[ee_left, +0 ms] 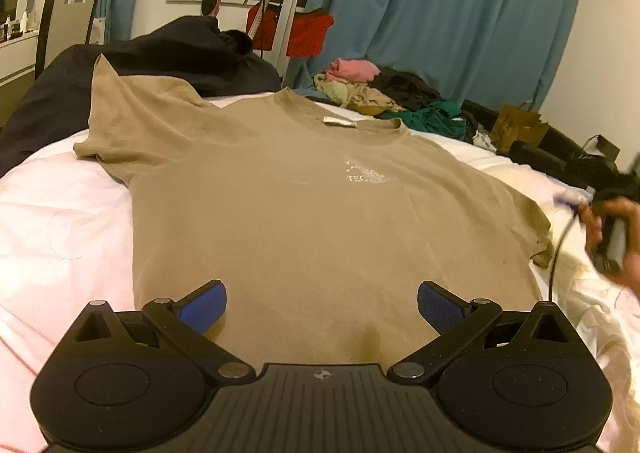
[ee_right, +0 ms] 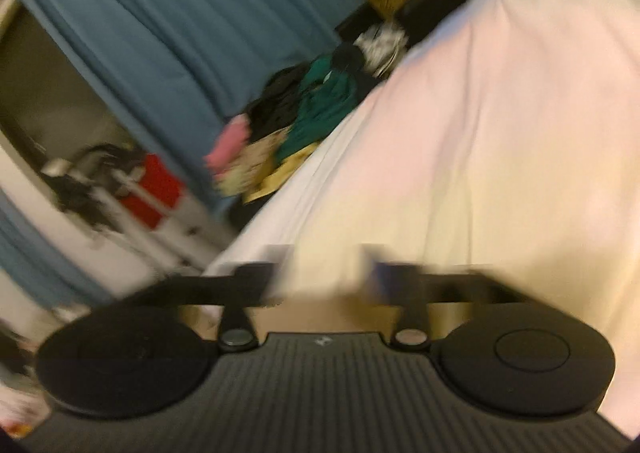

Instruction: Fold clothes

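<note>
A tan T-shirt (ee_left: 304,213) with a small white chest print lies face up and spread flat on the bed, collar at the far end. My left gripper (ee_left: 322,305) hovers open over its near hem, blue pads wide apart with nothing between them. At the right edge of that view a person's hand (ee_left: 608,237) grips a black handle beside the shirt's right sleeve. The right wrist view is blurred and tilted. There my right gripper (ee_right: 324,277) is open over the pale sheet (ee_right: 500,113), fingers spread and empty. A sliver of tan cloth (ee_right: 320,313) shows just under them.
The pale bed sheet (ee_left: 60,221) surrounds the shirt. A dark garment (ee_left: 160,57) lies heaped at the far left. A pile of pink, green and black clothes (ee_left: 384,93) sits at the far right edge, with a brown paper bag (ee_left: 516,125) beyond it. Blue curtains (ee_left: 440,5) hang behind.
</note>
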`<state>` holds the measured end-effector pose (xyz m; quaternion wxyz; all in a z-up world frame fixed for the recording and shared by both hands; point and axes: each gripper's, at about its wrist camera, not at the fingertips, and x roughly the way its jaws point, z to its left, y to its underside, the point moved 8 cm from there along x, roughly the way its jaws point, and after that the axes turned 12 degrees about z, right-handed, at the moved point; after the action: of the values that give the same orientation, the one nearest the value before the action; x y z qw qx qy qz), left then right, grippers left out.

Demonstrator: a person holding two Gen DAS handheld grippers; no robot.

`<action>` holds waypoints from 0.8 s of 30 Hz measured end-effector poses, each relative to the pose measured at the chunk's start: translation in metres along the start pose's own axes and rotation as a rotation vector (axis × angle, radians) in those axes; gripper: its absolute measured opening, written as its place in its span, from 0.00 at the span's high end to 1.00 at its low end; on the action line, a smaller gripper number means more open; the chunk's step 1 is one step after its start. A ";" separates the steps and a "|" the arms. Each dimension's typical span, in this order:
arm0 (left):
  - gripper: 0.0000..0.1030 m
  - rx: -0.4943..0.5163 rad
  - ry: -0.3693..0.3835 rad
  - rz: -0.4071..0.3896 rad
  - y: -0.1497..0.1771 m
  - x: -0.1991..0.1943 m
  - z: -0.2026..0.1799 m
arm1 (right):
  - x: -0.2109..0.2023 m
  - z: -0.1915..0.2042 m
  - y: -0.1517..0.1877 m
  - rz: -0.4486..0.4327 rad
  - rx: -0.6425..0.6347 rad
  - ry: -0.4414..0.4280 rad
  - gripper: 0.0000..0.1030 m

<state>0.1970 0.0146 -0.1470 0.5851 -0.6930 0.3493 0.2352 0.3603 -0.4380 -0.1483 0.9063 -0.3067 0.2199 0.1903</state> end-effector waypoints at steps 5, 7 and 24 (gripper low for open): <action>0.00 -0.009 -0.002 0.003 0.006 -0.009 0.001 | -0.019 0.002 0.075 0.149 0.154 -0.163 0.04; 0.00 -0.021 0.003 0.013 0.008 -0.011 0.002 | -0.015 -0.001 0.097 0.231 0.162 -0.089 0.03; 0.00 -0.025 -0.011 0.014 0.004 0.005 0.006 | 0.044 -0.002 0.073 0.004 0.031 -0.240 0.02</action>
<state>0.1970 0.0187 -0.1544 0.5767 -0.6965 0.3480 0.2475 0.3618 -0.3761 -0.2069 0.9304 -0.2671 0.1137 0.2240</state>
